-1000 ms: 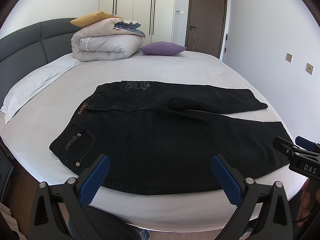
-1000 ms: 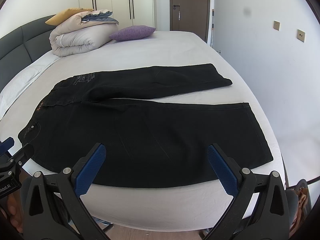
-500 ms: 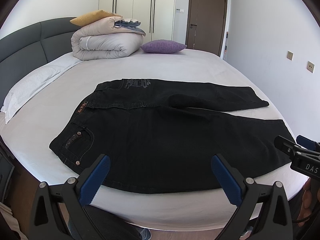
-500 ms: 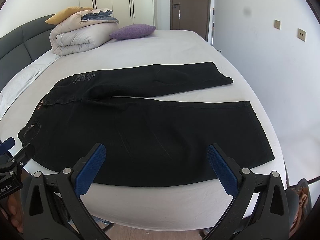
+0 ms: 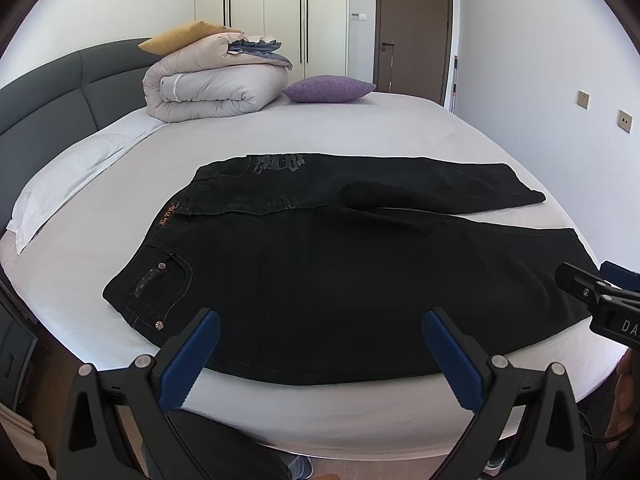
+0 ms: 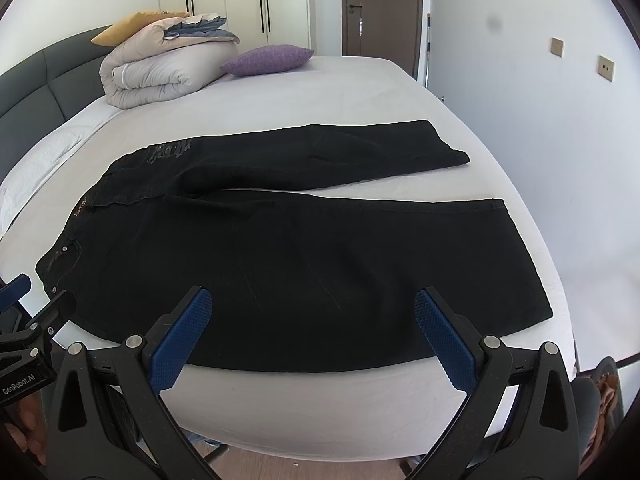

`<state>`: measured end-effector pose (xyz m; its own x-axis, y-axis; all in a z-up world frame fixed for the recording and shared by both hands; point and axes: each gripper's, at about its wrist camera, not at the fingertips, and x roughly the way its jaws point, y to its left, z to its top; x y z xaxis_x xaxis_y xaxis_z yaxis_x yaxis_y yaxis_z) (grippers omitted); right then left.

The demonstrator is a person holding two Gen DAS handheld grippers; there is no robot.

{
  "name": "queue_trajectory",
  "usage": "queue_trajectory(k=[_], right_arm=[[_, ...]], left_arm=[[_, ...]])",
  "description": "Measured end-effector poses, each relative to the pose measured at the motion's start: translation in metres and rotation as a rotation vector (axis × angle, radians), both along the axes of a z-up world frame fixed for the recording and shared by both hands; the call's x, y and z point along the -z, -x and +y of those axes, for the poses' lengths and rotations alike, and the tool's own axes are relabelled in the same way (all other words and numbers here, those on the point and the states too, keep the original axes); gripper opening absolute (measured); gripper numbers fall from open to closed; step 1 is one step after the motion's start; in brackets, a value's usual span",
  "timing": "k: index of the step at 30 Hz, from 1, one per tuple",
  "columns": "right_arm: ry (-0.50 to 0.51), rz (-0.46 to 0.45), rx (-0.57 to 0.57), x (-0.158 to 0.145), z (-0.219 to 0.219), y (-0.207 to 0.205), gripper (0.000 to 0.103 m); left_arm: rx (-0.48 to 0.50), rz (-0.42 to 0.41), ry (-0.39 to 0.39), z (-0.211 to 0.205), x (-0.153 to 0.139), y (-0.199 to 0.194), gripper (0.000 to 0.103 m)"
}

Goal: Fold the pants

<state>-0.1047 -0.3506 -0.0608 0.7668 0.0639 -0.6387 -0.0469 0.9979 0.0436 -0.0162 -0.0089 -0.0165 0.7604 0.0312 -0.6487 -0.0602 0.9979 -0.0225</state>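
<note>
While both the left gripper [image 5: 320, 354] and right gripper [image 6: 312, 334] hover wide apart and empty, the limp, weighty black pants [image 5: 340, 276] look best pinched at waistband and hem.

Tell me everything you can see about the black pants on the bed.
The black pants look like denim and lie flat, unfolded, on the white bed. The waistband is at the left, with a tan label, a riveted pocket and pale printed lettering near the far hip. Both legs run right, split apart, the far one angled away. Only the bed touches them; the left gripper and right gripper are open, just short of the near edge.
</note>
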Motion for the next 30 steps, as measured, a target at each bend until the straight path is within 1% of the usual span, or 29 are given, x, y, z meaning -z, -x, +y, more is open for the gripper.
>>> queue_trajectory(k=[1, 2, 6, 10, 12, 13, 15, 17, 19, 20, 21, 23, 25, 26, 28, 29, 30], right_arm=[[-0.001, 0.003, -0.001, 0.001, 0.001, -0.001, 0.103], [-0.003, 0.006, -0.004, 0.002, 0.001, -0.002, 0.103], [-0.013, 0.029, -0.024, 0.008, 0.003, -0.01, 0.103], [-0.061, 0.058, -0.062, 0.017, 0.0, -0.026, 0.103], [-0.088, 0.081, -0.089, 0.021, -0.002, -0.037, 0.103], [-0.104, 0.095, -0.108, 0.023, -0.004, -0.046, 0.103], [-0.127, 0.107, -0.129, 0.022, -0.007, -0.063, 0.103], [-0.145, 0.089, -0.153, 0.018, -0.011, -0.084, 0.103], [-0.141, 0.069, -0.171, 0.012, -0.013, -0.1, 0.103], [-0.138, 0.057, -0.191, 0.01, -0.013, -0.111, 0.103], [-0.135, 0.051, -0.21, 0.007, -0.013, -0.121, 0.103], [-0.128, 0.052, -0.251, 0.004, -0.015, -0.142, 0.103], [-0.127, 0.055, -0.308, 0.002, -0.016, -0.16, 0.103], [-0.122, 0.051, -0.331, 0.0, -0.018, -0.166, 0.103], [-0.089, 0.031, -0.391, -0.003, -0.019, -0.182, 0.103], [-0.08, 0.027, -0.413, -0.005, -0.018, -0.188, 0.103], [-0.074, 0.026, -0.445, -0.006, -0.022, -0.197, 0.103]], left_arm=[[0.001, 0.003, 0.012, 0.002, 0.002, 0.003, 0.103], [0.002, 0.009, 0.023, 0.006, 0.003, -0.008, 0.103], [0.007, 0.036, 0.11, 0.019, 0.012, -0.014, 0.103], [0.01, 0.049, 0.147, 0.035, 0.022, -0.019, 0.103], [0.013, 0.04, 0.167, 0.045, 0.028, -0.022, 0.103], [0.005, 0.039, 0.164, 0.047, 0.03, -0.025, 0.103], [-0.008, 0.076, 0.119, 0.052, 0.035, -0.036, 0.103], [-0.045, 0.132, 0.046, 0.058, 0.037, -0.052, 0.103], [-0.08, 0.2, 0.033, 0.069, 0.037, -0.073, 0.103], [-0.089, 0.199, 0.032, 0.076, 0.034, -0.083, 0.103], [-0.084, 0.159, 0.019, 0.085, 0.026, -0.094, 0.103], [-0.057, 0.085, -0.031, 0.101, 0.009, -0.123, 0.103], [-0.011, 0.054, -0.095, 0.12, -0.003, -0.166, 0.103], [0.032, 0.044, -0.112, 0.133, -0.01, -0.196, 0.103], [0.113, 0.048, -0.119, 0.15, -0.016, -0.24, 0.103], [0.139, 0.063, -0.15, 0.157, -0.017, -0.262, 0.103], [0.174, 0.094, -0.207, 0.163, -0.016, -0.291, 0.103]])
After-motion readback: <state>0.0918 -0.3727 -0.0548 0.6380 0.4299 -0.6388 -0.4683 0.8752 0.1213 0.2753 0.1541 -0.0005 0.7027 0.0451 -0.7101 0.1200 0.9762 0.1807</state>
